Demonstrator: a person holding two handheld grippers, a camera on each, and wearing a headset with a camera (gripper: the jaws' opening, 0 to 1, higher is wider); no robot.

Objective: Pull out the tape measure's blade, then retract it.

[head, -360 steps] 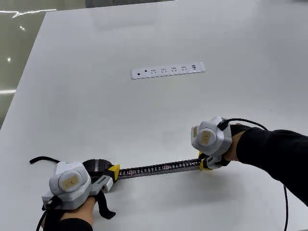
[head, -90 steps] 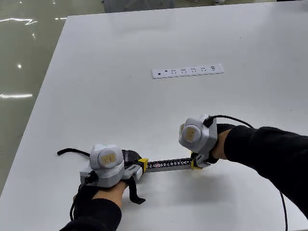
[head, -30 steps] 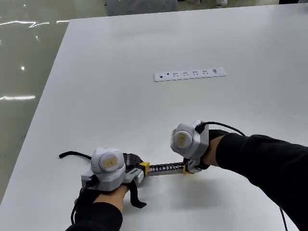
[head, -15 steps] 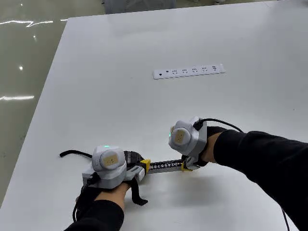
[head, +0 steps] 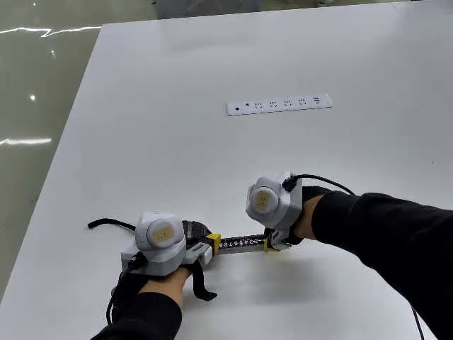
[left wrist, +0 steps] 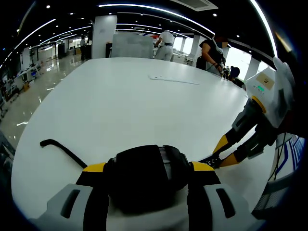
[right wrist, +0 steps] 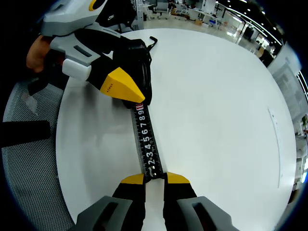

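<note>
Black tape-measure case [right wrist: 137, 55] sat on white table [head: 212, 156], clamped in L gripper [left wrist: 147, 168] as anchor, while R gripper [right wrist: 154, 179] pinched tip of short exposed blade [right wrist: 146, 139], prob. to stop snap-back during retraction.

A probable power strip [head: 279, 105] lies on the white table [head: 177, 85].

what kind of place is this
Probably a big open-plan lab or workshop hall: a large white table with a power strip on it, a glossy floor, long ceiling light strips and people standing in the background.
</note>
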